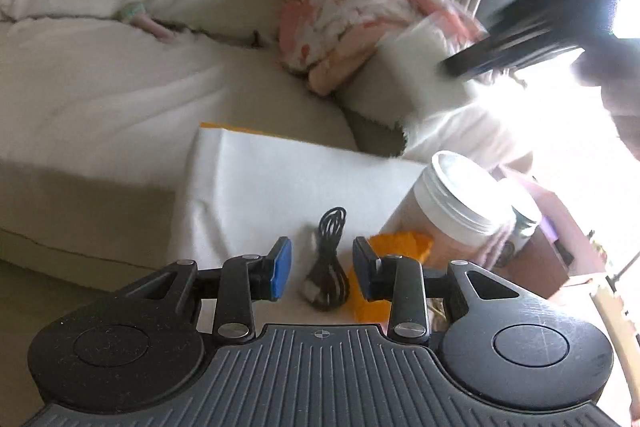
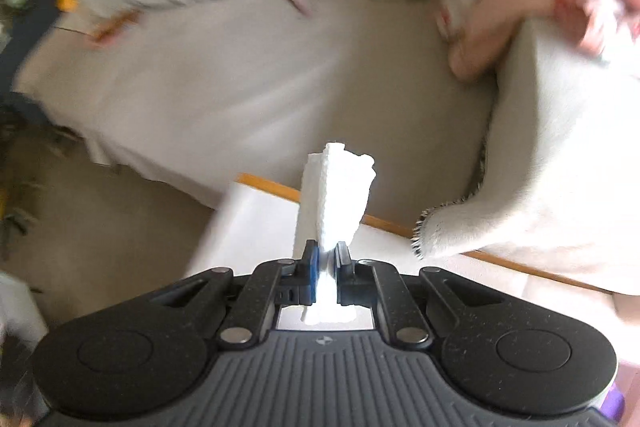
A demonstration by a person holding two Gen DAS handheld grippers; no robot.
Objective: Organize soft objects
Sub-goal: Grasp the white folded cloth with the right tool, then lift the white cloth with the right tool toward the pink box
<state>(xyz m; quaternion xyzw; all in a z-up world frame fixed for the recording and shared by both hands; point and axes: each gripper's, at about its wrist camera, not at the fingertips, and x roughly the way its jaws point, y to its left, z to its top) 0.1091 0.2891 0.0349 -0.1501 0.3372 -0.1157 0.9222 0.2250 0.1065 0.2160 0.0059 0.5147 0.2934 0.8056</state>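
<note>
White foam block [image 2: 334,199] pinched between right gripper [image 2: 328,259] fingers

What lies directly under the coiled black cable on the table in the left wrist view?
The coiled black cable rests on a white cloth spread over the table. What lies beneath that cloth is covered; only an orange edge shows.

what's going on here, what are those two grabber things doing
A person is tidying soft things by a sofa with two handheld grippers. The right gripper is clamped on a white foam block, lifted above the sofa. The left gripper hangs open and empty over a small table, above a black bundled cable.
</note>
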